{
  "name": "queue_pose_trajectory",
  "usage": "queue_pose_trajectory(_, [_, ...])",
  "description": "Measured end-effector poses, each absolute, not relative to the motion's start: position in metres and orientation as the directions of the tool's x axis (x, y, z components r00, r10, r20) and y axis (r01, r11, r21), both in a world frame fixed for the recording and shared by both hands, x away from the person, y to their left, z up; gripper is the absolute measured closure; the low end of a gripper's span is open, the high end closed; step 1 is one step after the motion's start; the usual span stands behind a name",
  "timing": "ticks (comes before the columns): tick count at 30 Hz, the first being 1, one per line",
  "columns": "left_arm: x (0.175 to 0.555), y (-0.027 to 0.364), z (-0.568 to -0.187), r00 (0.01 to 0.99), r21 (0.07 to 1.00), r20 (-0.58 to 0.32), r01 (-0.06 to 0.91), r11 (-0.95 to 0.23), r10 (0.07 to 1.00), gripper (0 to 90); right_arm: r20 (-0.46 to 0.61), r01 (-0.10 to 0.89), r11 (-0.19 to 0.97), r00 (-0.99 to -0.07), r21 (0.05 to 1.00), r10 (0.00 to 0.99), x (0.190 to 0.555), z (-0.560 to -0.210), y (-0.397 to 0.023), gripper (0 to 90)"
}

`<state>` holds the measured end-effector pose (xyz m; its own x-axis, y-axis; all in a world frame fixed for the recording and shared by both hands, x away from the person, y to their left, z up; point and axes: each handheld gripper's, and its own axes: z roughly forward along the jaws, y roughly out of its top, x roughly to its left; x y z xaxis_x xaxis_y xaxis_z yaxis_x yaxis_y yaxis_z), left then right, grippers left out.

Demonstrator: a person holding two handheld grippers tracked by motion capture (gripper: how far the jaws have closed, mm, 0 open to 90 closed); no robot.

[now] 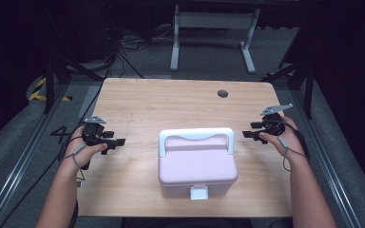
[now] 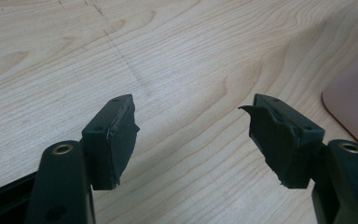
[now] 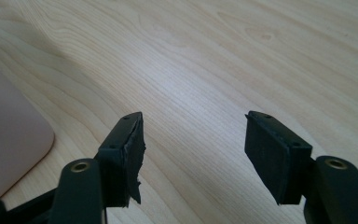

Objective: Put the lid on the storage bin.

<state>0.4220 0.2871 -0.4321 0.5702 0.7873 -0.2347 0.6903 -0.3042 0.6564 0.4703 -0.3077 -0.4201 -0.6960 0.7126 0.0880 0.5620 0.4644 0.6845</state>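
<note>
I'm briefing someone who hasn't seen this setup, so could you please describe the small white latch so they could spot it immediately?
Start at the light wooden table, then find the pink plastic box with a white handle near its front edge, between the two grippers. The small white latch hangs at the middle of the box's front face, square and paler than the pink around it.

A light wooden table (image 1: 138, 99) fills the middle of the high view, with a small dark round hole (image 1: 222, 93) near its upper right corner. A pink lidded box (image 1: 197, 166) with a white handle and front latch sits at lower centre.
</note>
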Motion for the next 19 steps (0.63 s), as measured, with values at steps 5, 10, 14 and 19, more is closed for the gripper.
queue_pose_trajectory(5, [0.424, 0.286, -0.436, 0.571, 0.637, -0.231, 0.701, -0.320, 0.788, 31.1, 0.100, 0.590, 0.472, -0.687, 0.655, 0.720, 0.474, -0.434, -0.302, 38.3])
queue_pose_trajectory(10, [0.426, 0.283, -0.440, 0.576, 0.615, -0.229, 0.710, -0.342, 0.785, 30.8, 0.115, 0.618, 0.481, -0.680, 0.622, 0.724, 0.476, -0.447, -0.296, 38.3])
queue_pose_trajectory(14, [0.426, 0.279, -0.440, 0.584, 0.612, -0.232, 0.709, -0.350, 0.778, 30.5, 0.099, 0.619, 0.499, -0.682, 0.606, 0.725, 0.476, -0.452, -0.293, 38.2])
queue_pose_trajectory(19, [0.426, 0.276, -0.436, 0.606, 0.640, -0.225, 0.682, -0.353, 0.763, 33.3, 0.102, 0.619, 0.502, -0.685, 0.604, 0.721, 0.476, -0.453, -0.291, 38.2])
